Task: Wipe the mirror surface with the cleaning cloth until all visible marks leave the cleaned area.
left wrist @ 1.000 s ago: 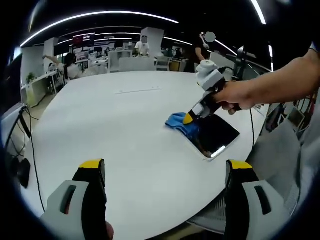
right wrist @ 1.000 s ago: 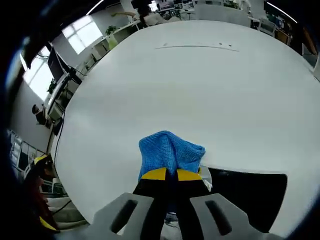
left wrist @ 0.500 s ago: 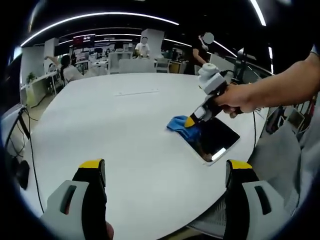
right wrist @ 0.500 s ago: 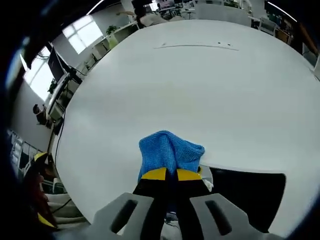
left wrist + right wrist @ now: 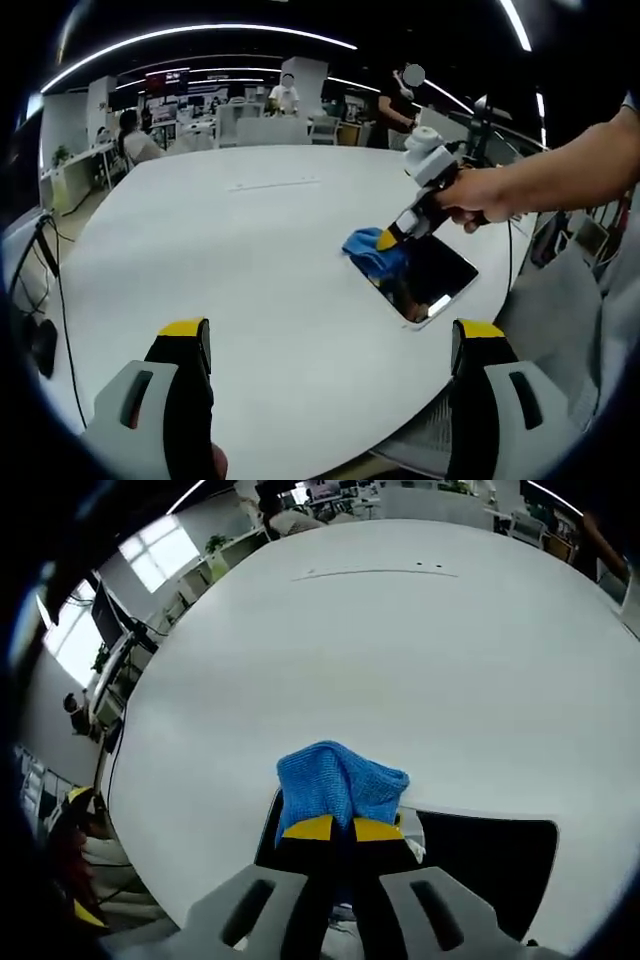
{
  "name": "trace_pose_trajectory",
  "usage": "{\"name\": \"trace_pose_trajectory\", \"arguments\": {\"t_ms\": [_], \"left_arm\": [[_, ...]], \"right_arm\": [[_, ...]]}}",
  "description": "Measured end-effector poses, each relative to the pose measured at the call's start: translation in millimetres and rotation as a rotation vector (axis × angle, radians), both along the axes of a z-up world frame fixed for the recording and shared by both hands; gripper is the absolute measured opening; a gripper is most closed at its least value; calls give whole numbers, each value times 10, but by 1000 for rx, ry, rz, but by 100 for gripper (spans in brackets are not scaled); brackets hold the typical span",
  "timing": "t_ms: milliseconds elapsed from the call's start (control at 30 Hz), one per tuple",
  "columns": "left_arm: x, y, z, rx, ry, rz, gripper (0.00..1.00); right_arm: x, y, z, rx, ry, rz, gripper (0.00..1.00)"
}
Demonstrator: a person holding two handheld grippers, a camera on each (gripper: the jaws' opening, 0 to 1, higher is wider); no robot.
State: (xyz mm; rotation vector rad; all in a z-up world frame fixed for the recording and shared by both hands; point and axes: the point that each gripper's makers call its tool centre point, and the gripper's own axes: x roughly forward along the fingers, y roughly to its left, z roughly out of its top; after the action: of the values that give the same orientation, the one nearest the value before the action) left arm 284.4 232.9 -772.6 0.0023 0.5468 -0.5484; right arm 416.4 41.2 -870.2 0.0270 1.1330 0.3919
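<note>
Blue cloth in right tongs at mirror edge, near table rim.

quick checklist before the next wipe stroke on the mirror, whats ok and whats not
1. Grip: right gripper shut on the blue cloth: ok.
2. Cloth placement: it sits at the mirror's far corner, partly over the white table, not fully on the glass: not ok.
3. Left gripper open, holding nothing, hovering apart from the mirror: ok.
4. Mirror lies flat on the table near its edge, whole outline in the left gripper view: ok.
5. Marks left on the glass: the surface looks dark with one bright reflection, smudges too fine to judge: cannot tell.
</note>
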Motion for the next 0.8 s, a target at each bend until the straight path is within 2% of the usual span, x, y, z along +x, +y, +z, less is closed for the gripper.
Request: {"name": "trace_pose_trajectory", "arguments": {"t_ms": [133, 300, 600, 800], "left_arm": [[-9, 5, -4, 8, 0, -9, 99], [54, 76, 51, 9, -9, 23, 99], [50, -51, 58, 5, -13, -3, 99], [28, -43, 37, 13, -8, -9, 99]], "right_arm": [[-25, -65, 12, -11, 4, -1, 0], [-26, -160, 0, -28, 6, -8, 0], [-54, -141, 10, -62, -3, 12, 0], [-94, -148, 28, -60, -20, -12, 0]]}}
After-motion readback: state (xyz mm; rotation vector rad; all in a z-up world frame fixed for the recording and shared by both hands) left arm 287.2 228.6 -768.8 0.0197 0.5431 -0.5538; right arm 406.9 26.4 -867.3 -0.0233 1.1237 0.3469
